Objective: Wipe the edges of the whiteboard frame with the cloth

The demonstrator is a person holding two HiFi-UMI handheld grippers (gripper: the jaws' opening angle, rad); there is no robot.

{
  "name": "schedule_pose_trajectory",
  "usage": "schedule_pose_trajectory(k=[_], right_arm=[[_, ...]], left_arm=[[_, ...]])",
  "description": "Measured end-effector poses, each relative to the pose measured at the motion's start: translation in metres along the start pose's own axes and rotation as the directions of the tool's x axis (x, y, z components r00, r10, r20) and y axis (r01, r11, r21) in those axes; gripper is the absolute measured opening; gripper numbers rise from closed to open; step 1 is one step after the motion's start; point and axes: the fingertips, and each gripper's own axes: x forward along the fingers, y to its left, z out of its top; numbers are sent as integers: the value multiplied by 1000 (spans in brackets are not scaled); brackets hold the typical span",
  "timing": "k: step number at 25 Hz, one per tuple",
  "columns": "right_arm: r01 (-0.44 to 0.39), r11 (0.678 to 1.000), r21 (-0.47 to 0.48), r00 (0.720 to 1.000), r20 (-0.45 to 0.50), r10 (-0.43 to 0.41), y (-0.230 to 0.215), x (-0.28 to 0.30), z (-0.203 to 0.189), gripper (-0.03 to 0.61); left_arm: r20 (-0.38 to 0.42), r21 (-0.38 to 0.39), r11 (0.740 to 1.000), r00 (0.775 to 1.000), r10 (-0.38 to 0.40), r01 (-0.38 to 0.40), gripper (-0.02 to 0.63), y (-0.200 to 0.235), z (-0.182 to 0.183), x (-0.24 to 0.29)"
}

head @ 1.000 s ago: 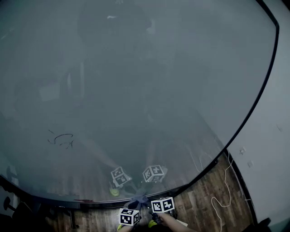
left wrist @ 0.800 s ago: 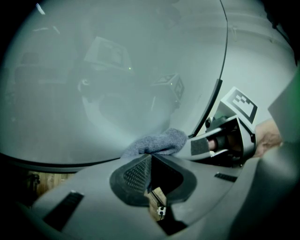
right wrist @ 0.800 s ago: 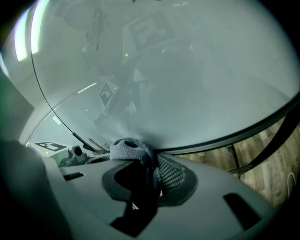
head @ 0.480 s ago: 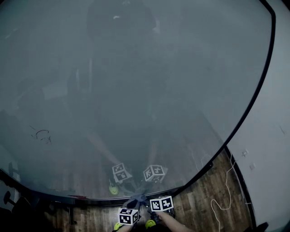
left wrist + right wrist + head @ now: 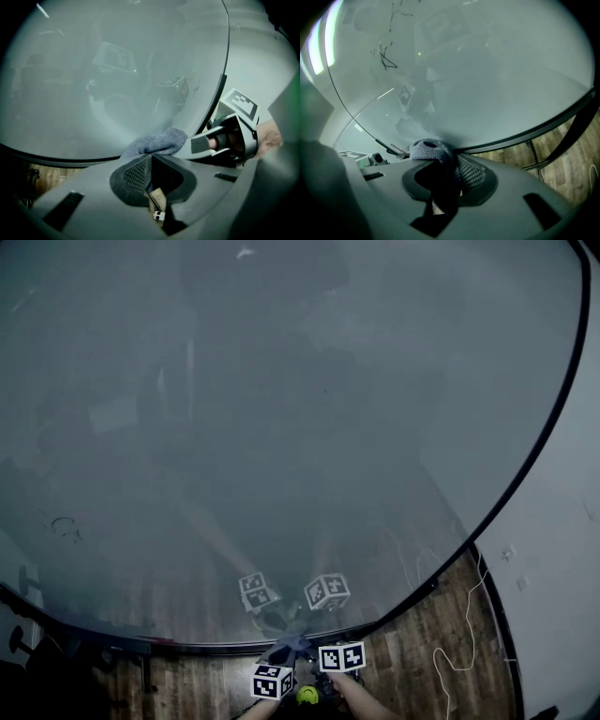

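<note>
We see the cloth (image 5: 289, 649), a grey-blue bunch, at the bottom edge of the whiteboard frame (image 5: 202, 646), near the middle of that edge, and it appears to press against the black strip and the glossy board just above it. Both tools hold it. The left hand-held gripper (image 5: 150, 159) has its jaws closed, with a fold of the cloth nipped at their tips and the rest bulging out beyond them. The right hand-held gripper (image 5: 449, 161) is clamped on the cloth too; a dark part hangs down between its pads and the grey bunch sits over the tips.

From the cloth, the frame runs on bare to the left and to the right. On the right it bends at the lower corner and climbs up the side next to a pale wall (image 5: 562, 549). Below the frame lies a wooden floor (image 5: 412, 662), with a white cable (image 5: 464, 634) on it, apart from the frame. A dark stand leg (image 5: 145, 676) shows under the left stretch. A small scribble (image 5: 64, 526) marks the board far to the left.

The two tools sit close together, side by side, low in the head view, and both point up at the edge. A hand (image 5: 361, 699) shows behind the right one.
</note>
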Motion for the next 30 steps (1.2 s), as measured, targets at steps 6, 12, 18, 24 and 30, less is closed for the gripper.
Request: schedule_pose_trajectory(k=[6, 12, 18, 24, 30], right_arm=[[16, 999, 48, 999, 38, -18, -3, -5, 3, 83], [71, 994, 83, 994, 76, -77, -6, -11, 0, 83], [101, 986, 134, 983, 137, -119, -8, -16, 0, 83], [120, 979, 163, 978, 153, -145, -8, -18, -2, 84], [103, 980, 168, 979, 157, -130, -9, -18, -1, 83]], left_arm=[[8, 11, 999, 999, -39, 39, 20, -5, 3, 2], [-20, 25, 992, 992, -123, 124, 20, -11, 1, 3], [-27, 45, 979, 980, -197, 198, 20, -15, 3, 6], [-48, 59, 971, 972, -228, 231, 20, -17, 2, 5], [-46, 64, 972, 973, -225, 228, 20, -17, 4, 6]])
